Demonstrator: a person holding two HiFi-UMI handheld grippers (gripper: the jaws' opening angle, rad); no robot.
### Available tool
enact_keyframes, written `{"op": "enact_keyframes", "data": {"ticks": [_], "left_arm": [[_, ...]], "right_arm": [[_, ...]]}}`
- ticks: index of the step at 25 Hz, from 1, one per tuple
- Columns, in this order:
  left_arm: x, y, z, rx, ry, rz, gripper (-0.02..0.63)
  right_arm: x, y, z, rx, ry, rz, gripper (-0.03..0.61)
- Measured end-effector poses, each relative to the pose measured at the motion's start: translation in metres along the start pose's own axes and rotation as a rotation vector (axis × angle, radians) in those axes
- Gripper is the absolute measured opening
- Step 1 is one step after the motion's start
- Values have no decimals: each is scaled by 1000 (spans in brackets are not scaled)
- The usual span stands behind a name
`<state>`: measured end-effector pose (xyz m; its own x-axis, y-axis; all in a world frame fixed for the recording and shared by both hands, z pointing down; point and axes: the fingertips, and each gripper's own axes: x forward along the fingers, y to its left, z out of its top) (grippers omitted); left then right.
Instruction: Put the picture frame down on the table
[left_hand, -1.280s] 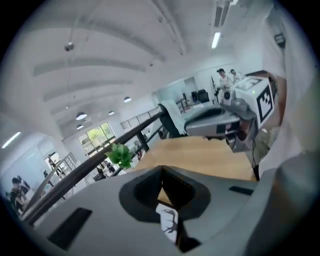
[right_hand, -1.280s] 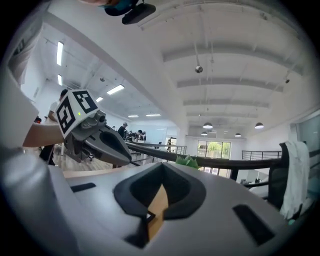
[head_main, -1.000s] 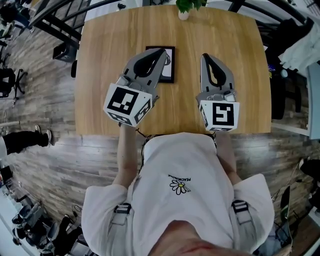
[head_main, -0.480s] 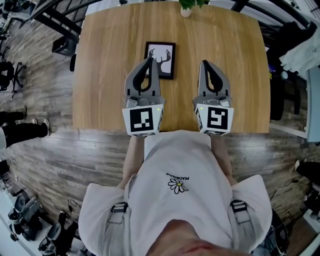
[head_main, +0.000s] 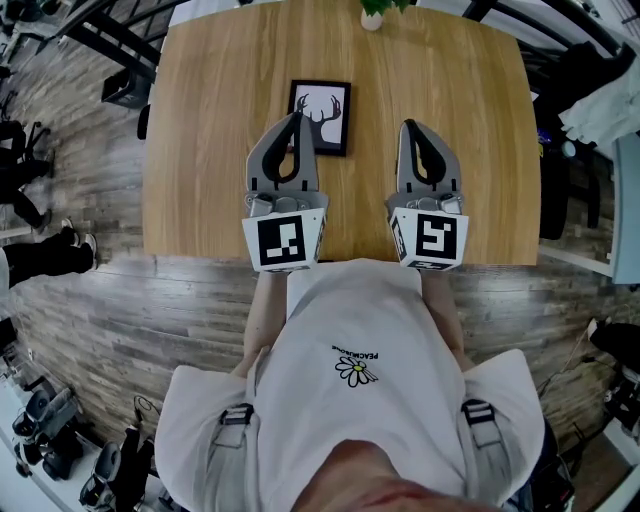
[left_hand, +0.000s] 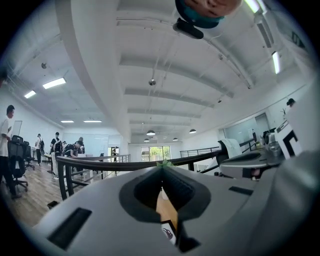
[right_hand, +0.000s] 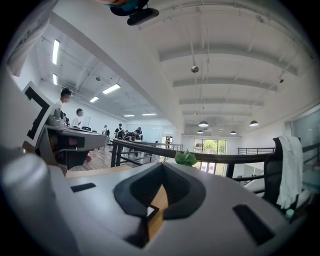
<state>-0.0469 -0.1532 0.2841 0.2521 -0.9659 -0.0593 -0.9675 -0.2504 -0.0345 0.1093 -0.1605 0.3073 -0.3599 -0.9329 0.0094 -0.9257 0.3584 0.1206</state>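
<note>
The picture frame (head_main: 325, 112), black with a white deer-head print, lies flat on the wooden table (head_main: 200, 120), toward the back of its middle. My left gripper (head_main: 297, 120) is shut and empty, its tip over the frame's near-left corner. My right gripper (head_main: 411, 128) is shut and empty too, to the right of the frame and apart from it. In the left gripper view the jaws (left_hand: 162, 172) meet, and a sliver of the frame (left_hand: 168, 233) shows below them. The right gripper view shows shut jaws (right_hand: 163, 167) with a frame corner (right_hand: 149, 210) in the gap.
A small potted plant (head_main: 372, 10) stands at the table's far edge. A black railing (left_hand: 100, 162) runs behind the table. Wooden floor surrounds the table, with chairs and people at the left. A pale cloth (head_main: 600, 100) hangs at the right.
A second ago my left gripper lay tilted over the frame, hiding most of it. It has drawn back and straightened, and the whole frame shows flat on the table.
</note>
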Motion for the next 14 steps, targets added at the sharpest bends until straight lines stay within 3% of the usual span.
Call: {"op": "enact_keyframes", "data": {"ticks": [9,14], "left_arm": [[-1,8,12,-10,-42,27,17],[-4,15,3,6,-12,36,17]], "right_arm": [[3,-2,2,-15,-6,3,8],[4,1,-2,-6,4,5,8]]}}
